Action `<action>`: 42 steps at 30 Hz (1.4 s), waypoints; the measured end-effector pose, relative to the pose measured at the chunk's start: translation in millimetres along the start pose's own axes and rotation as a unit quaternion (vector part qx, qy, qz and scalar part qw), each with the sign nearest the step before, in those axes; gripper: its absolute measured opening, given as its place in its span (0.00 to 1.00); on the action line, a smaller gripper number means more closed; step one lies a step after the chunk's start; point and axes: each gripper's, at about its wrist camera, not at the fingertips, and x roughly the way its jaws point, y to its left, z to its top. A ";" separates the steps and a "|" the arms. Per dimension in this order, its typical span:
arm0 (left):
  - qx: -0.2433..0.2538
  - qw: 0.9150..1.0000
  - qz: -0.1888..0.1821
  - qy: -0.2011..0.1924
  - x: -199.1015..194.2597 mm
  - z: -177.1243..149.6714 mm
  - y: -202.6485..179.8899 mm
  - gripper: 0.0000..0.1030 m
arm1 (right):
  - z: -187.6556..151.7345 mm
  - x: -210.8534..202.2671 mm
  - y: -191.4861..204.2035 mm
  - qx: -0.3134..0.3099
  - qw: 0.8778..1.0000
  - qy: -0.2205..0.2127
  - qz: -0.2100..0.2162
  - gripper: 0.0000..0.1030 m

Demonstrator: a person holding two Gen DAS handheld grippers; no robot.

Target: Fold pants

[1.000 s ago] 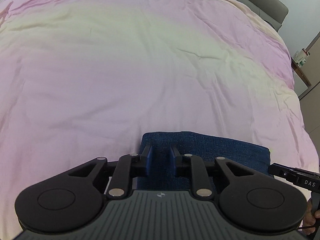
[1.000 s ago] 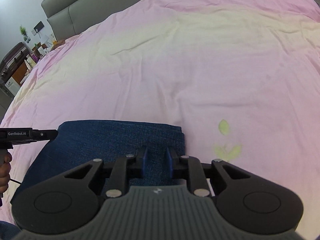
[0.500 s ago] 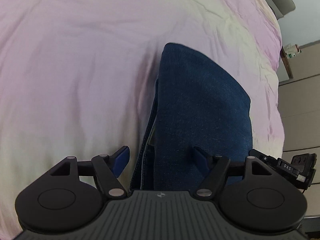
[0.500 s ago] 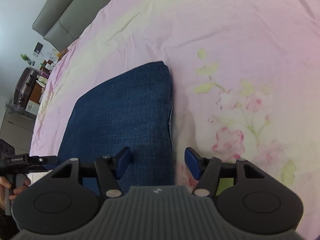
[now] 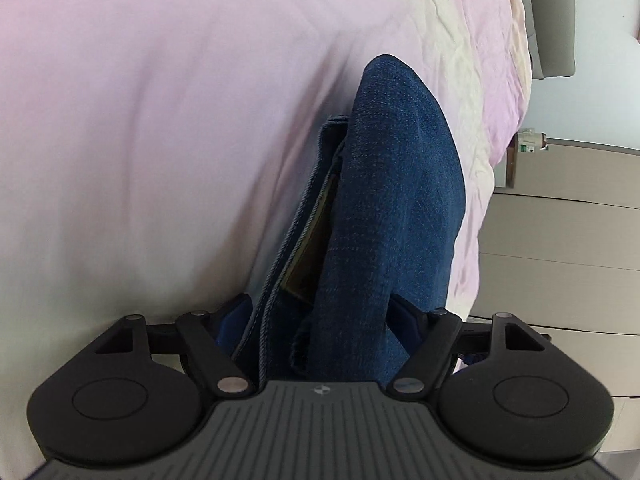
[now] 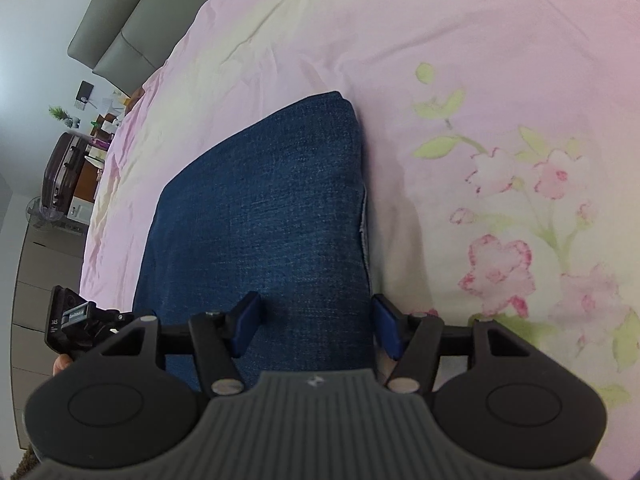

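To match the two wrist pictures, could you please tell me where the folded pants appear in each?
Left wrist: folded pants run from bottom centre up to mid-frame, seen edge-on with layers showing.
Right wrist: pants fill centre-left, flat top face showing.
Shared landmark: the pink bedspread under them.

dark blue denim pants (image 6: 264,216) lie folded into a thick stack on the pink bed; layered hem edges show along the 9 o'clock side (image 5: 304,216)

"GenRobot.AI" label, barely legible, and "DAS" on the left gripper (image 6: 76,322) body, right wrist view
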 end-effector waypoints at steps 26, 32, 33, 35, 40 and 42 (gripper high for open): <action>0.035 0.986 -0.080 -0.140 -58.0 -51.8 -32.1 0.37 | 15.1 -59.0 44.3 -0.008 0.995 -0.032 0.090 0.17; 0.051 0.978 -0.072 -0.191 -113.9 -60.4 -36.9 0.37 | 18.0 -63.3 87.1 -0.040 0.991 -0.033 0.121 0.17; 0.053 0.976 -0.068 -0.199 -127.1 -62.4 -34.1 0.37 | 17.8 -59.8 94.5 -0.043 0.990 -0.032 0.130 0.17; 0.055 0.973 -0.058 -0.219 -149.7 -62.9 -31.2 0.37 | 17.8 -47.9 109.8 -0.047 0.988 -0.028 0.146 0.17; 0.054 0.968 -0.022 -0.243 -194.0 -50.8 -17.6 0.37 | 16.2 -3.0 145.4 -0.044 0.983 -0.014 0.180 0.17; 0.055 0.968 -0.005 -0.244 -200.4 -40.8 -17.1 0.37 | 14.7 16.6 156.3 -0.041 0.981 -0.006 0.188 0.17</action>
